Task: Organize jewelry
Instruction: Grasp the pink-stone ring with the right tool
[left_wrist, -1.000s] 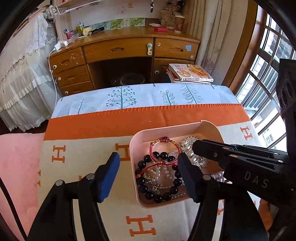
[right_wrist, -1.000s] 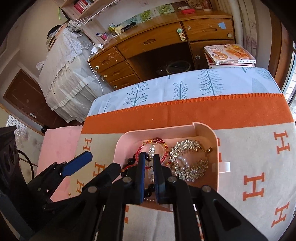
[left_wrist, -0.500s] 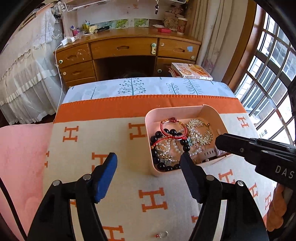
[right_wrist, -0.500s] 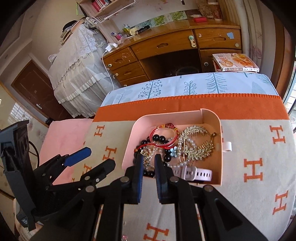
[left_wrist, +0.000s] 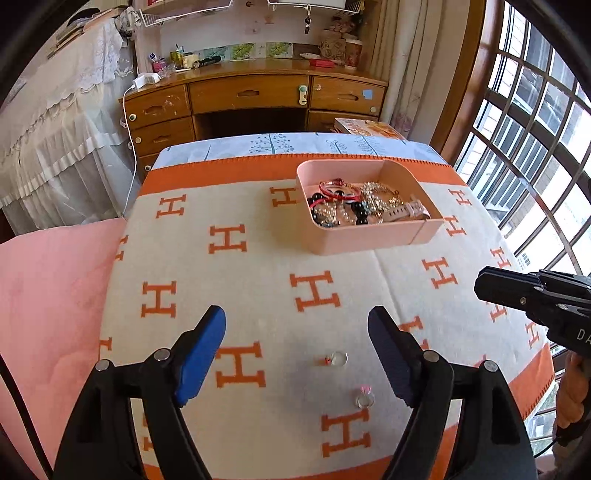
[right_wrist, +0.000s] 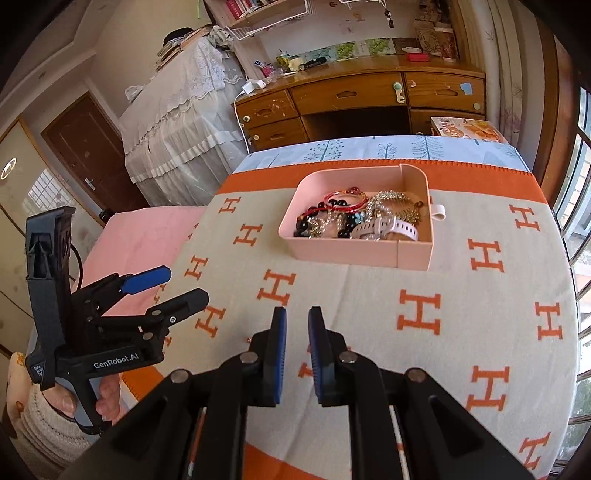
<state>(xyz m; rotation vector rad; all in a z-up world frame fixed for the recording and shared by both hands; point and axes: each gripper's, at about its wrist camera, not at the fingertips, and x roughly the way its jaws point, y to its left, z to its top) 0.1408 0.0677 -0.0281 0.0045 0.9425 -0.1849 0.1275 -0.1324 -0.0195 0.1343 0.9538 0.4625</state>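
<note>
A pink tray (left_wrist: 369, 238) (right_wrist: 351, 254) stands on the far part of the H-patterned blanket. It holds a red bangle (left_wrist: 340, 189), black beads, a gold brooch and a white watch (right_wrist: 388, 227). Two small clear rings lie on the blanket near me: one with a red stone (left_wrist: 338, 358), one with a pink stone (left_wrist: 365, 398). My left gripper (left_wrist: 295, 325) (right_wrist: 186, 284) hovers above them, its jaws opening with nothing between them. My right gripper (right_wrist: 297, 317) is shut and empty, well short of the tray; its body (left_wrist: 524, 295) shows at the right in the left wrist view.
The orange-and-cream blanket (left_wrist: 240, 280) covers the surface, with pink bedding (left_wrist: 48, 295) at its left. Beyond it stand a wooden desk with drawers (left_wrist: 251, 96), a lace-covered bed (right_wrist: 177, 110) and a magazine (right_wrist: 465, 129). A barred window (left_wrist: 532, 129) runs along the right.
Both grippers have pulled back from over the tray toward the blanket's near edge. The two rings have come into view under the left gripper, whose jaws stand wider.
</note>
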